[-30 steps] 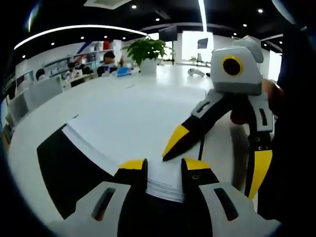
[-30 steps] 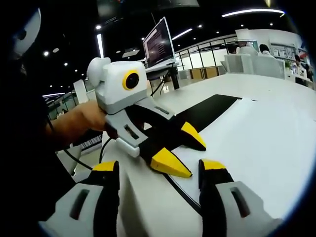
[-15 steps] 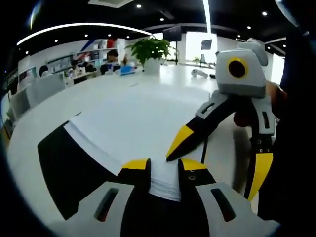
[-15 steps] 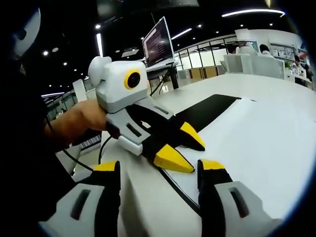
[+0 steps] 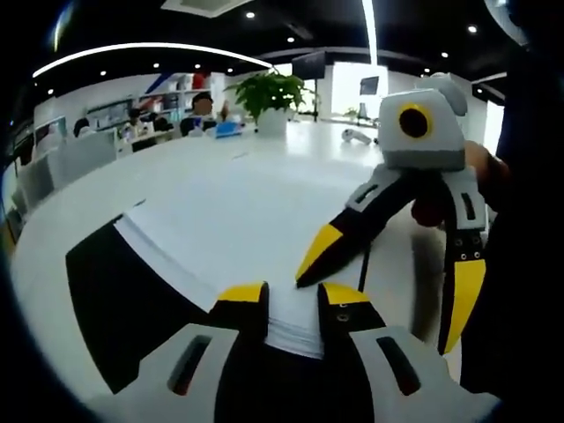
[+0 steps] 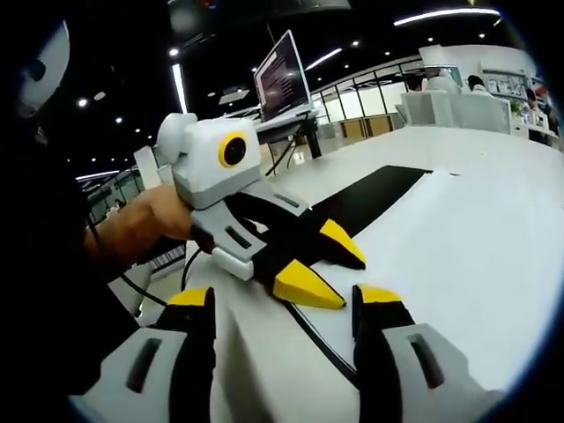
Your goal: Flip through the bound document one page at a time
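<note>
The bound document (image 5: 238, 211) is a thick white stack lying on a black mat (image 5: 115, 300) on a white table. Its near corner sits between the jaws of my left gripper (image 5: 293, 295), which stand close together, shut on the stack's edge. From the right, my right gripper (image 5: 388, 282) comes in open wide, with one yellow fingertip (image 5: 319, 251) resting on the top page. In the right gripper view, my right gripper (image 6: 284, 304) is open over the document's edge (image 6: 326, 348). The left gripper (image 6: 322, 264) pinches the corner just ahead, held by a hand (image 6: 145, 225).
A potted plant (image 5: 264, 88) and a small white object (image 5: 352, 134) stand at the table's far end, with people seated behind. A monitor (image 6: 282, 75) and white chairs (image 6: 449, 110) show in the right gripper view. The table (image 5: 220, 159) stretches wide beyond the document.
My left gripper's jaws have drawn closer together on the document's corner. The right gripper has stayed open, its fingertip barely shifting on the top page.
</note>
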The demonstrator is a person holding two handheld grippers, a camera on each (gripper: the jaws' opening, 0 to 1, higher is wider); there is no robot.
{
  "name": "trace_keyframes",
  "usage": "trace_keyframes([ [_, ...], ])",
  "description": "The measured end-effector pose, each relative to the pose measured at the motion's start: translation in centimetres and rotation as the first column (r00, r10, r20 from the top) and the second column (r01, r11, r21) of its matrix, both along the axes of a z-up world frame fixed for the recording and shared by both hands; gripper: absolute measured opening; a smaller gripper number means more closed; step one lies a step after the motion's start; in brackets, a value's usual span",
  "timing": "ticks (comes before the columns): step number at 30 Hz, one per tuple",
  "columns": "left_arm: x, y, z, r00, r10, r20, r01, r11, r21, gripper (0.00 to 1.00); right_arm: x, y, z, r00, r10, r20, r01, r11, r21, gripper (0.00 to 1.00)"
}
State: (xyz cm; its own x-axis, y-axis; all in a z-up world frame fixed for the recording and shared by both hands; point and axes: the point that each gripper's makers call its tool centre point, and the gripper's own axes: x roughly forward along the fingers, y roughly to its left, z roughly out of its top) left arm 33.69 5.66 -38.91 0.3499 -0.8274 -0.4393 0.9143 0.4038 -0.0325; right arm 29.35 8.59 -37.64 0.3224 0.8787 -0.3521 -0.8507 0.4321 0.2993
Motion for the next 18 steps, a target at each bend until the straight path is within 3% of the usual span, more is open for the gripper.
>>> trace_keyframes([
  [4, -0.1, -0.1, 0.1, 1.0, 0.003, -0.014, -0.003, 1.0, -0.005, 0.27, 0.1, -0.1, 0.1, 0.999, 0.014, -0.031, -0.014, 1.0, 0.005, 0.6],
  [7, -0.3, -0.3, 0.1, 1.0, -0.007, -0.016, 0.007, 1.0, 0.002, 0.3, -0.2, -0.3, 0.4, 0.994, 0.037, -0.1, -0.038, 0.999, -0.012, 0.6],
  [9, -0.4, -0.3, 0.0, 1.0, -0.016, -0.007, 0.017, 1.0, 0.009, 0.31, -0.4, -0.5, 0.6, 0.991, 0.064, -0.115, -0.066, 0.998, -0.019, 0.6],
  [11, -0.6, -0.3, 0.1, 1.0, -0.025, -0.002, 0.025, 1.0, 0.008, 0.33, -0.7, -0.6, 1.8, 0.986, 0.096, -0.136, -0.092, 0.995, 0.038, 0.6],
  [13, -0.7, -0.4, 0.1, 1.0, -0.029, -0.002, 0.029, 0.999, 0.012, 0.33, -0.6, -0.9, 4.2, 0.98, 0.102, -0.17, -0.074, 0.984, 0.163, 0.58],
  [15, -0.6, -0.4, 0.1, 1.0, -0.019, -0.02, 0.019, 1.0, 0.015, 0.33, -0.3, -1.8, 5.8, 0.978, 0.103, -0.181, -0.06, 0.971, 0.232, 0.54],
  [18, -0.7, -0.6, 0.2, 0.999, -0.021, -0.043, 0.022, 0.999, 0.025, 0.35, 1.1, -3.7, 6.0, 0.987, 0.048, -0.152, -0.014, 0.976, 0.216, 0.49],
])
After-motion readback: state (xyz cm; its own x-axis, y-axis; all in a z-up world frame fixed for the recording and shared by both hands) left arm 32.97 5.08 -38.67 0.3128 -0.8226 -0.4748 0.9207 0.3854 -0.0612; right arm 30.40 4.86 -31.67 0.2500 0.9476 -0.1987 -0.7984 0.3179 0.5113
